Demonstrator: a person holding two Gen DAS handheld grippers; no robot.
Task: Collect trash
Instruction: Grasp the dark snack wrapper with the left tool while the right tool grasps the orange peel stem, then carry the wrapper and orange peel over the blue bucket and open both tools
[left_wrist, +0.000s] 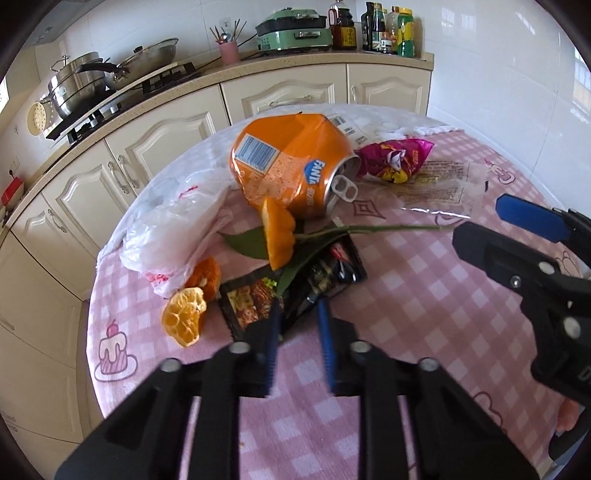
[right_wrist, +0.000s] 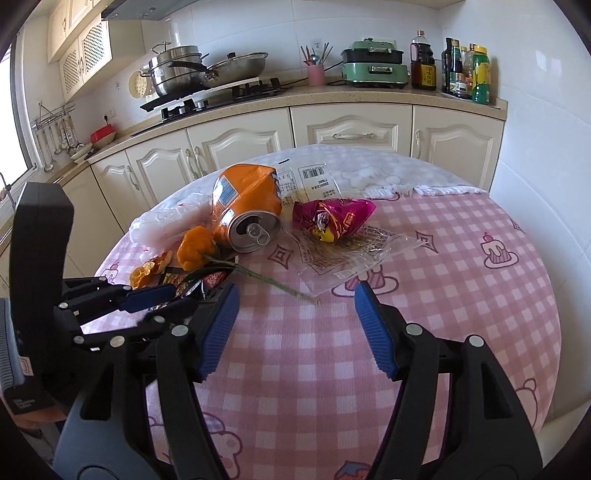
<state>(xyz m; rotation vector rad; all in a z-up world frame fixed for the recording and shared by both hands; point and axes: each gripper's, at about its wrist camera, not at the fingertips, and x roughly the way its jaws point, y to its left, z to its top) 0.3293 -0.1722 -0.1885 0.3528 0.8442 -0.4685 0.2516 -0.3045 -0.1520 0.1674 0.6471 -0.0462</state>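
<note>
Trash: dark wrapper (left_wrist: 291, 291) at left fingers (left_wrist: 325, 332), narrowed on its edge, grip uncertain. Right fingers (right_wrist: 365, 306) released, clear bag (right_wrist: 351, 254) just ahead. Risk: wrapper slips, dragging stem (left_wrist: 369, 230), peel (left_wrist: 184, 317).

You are looking at a crushed orange soda can (left_wrist: 291, 158) lying on its side, its open top facing you. Orange peels (left_wrist: 186, 317) are sitting beside a crumpled white plastic bag (left_wrist: 173, 236). A magenta snack wrapper (left_wrist: 393, 158) is resting on clear packaging (left_wrist: 439, 188), and a dark wrapper (left_wrist: 258, 299) is lying nearest under a leafy stem (left_wrist: 332, 232).
</note>
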